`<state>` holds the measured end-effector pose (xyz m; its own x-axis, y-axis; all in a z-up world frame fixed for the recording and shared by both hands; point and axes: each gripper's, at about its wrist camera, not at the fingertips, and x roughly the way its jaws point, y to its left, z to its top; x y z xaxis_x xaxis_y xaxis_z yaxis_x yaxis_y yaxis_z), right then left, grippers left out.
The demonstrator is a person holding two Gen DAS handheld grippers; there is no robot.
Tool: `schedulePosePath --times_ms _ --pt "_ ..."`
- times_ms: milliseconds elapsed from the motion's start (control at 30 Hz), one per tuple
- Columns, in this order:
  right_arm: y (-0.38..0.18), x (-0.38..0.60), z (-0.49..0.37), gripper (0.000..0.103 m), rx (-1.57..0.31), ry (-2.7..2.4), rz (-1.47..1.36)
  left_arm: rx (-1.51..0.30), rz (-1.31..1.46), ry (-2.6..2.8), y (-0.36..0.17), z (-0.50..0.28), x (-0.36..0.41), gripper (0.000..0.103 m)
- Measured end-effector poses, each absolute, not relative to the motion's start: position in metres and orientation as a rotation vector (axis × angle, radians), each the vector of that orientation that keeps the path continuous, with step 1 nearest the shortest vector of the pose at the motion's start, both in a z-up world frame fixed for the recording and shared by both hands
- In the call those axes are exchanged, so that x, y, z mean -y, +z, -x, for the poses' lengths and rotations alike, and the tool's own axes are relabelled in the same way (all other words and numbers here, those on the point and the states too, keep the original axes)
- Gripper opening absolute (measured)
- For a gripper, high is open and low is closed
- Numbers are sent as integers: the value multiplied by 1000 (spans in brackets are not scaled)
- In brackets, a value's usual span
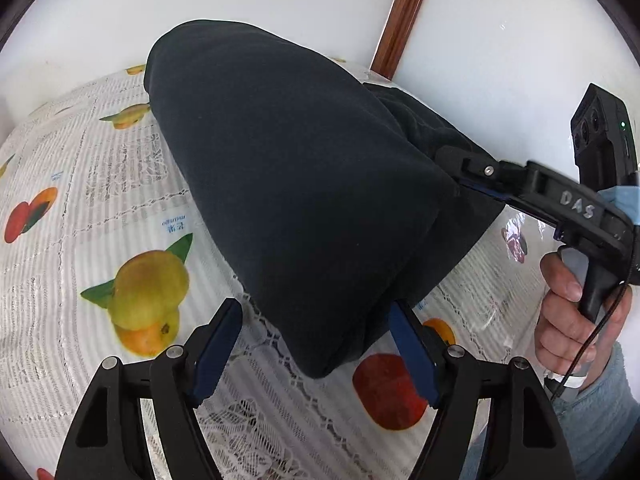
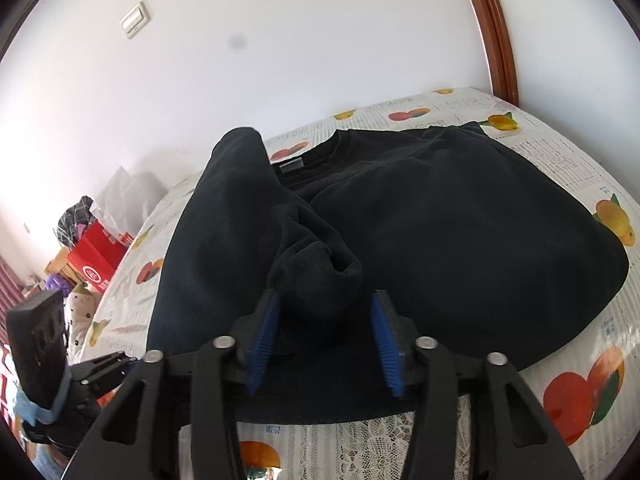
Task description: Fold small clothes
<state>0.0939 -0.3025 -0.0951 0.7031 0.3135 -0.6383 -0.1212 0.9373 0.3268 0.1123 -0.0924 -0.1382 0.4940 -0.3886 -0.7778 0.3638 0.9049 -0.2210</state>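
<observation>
- On the bench point(image 2: 560, 168), over a glossy fruit-print cloth with a lace pattern: black sweatshirt point(image 2: 440, 216), soft matte fleece, lying mostly flat; ribbed round collar and a small grey neck label face up at the far side.
- One sleeve point(image 2: 248, 216) is folded across the body; its cuff end is bunched into a thick, rounded lump near the hem.
- Right hand-held gripper point(image 2: 324, 336): jaws about half open, no earlier view to compare. The bunched cuff sits between the blue ribbed pads point(image 2: 384, 340), which do not press on it. Angled down over the near hem.
- Left hand-held gripper point(image 1: 316, 356): jaws wide open, nothing gripped. Right-side blue pad point(image 1: 412, 356) is just beside or touching the rounded folded edge of the sweatshirt point(image 1: 304, 184); can't tell which. Left pad is clear, over bare cloth.
- Left view also shows the right hand point(image 1: 576, 316) wrapped round the black pistol handle of the right hand-held gripper point(image 1: 452, 156), light-blue sleeve at the wrist, its tip on the far side of the fabric.
- Background: white wall, brown wood door frame point(image 2: 492, 28), light switch point(image 2: 135, 20), red box point(image 2: 96, 260) in floor clutter.
</observation>
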Motion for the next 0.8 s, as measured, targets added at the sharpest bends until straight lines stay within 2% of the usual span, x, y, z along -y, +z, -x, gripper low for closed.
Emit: schedulePosePath --times_ms 33,233,300,333,367,567,800 --pt "-94 305 -96 59 -754 263 -297 -950 28 -450 -139 -115 93 69" --pt "-100 304 -119 61 -777 285 -359 -949 41 -416 -140 -125 93 50" --pt "-107 298 -126 47 -796 255 -330 -952 51 -419 -139 -125 92 46" --pt "-110 295 -129 27 -805 243 -304 -955 57 -422 -138 -126 90 41" --pt "-113 292 -131 19 -814 239 -281 -957 63 -425 -138 -126 86 35" --pt "-117 264 -142 16 -813 250 -171 -920 70 -366 -131 -125 53 24" --pt "-122 221 -164 15 -848 294 -136 -897 145 -298 -129 -128 -1 19"
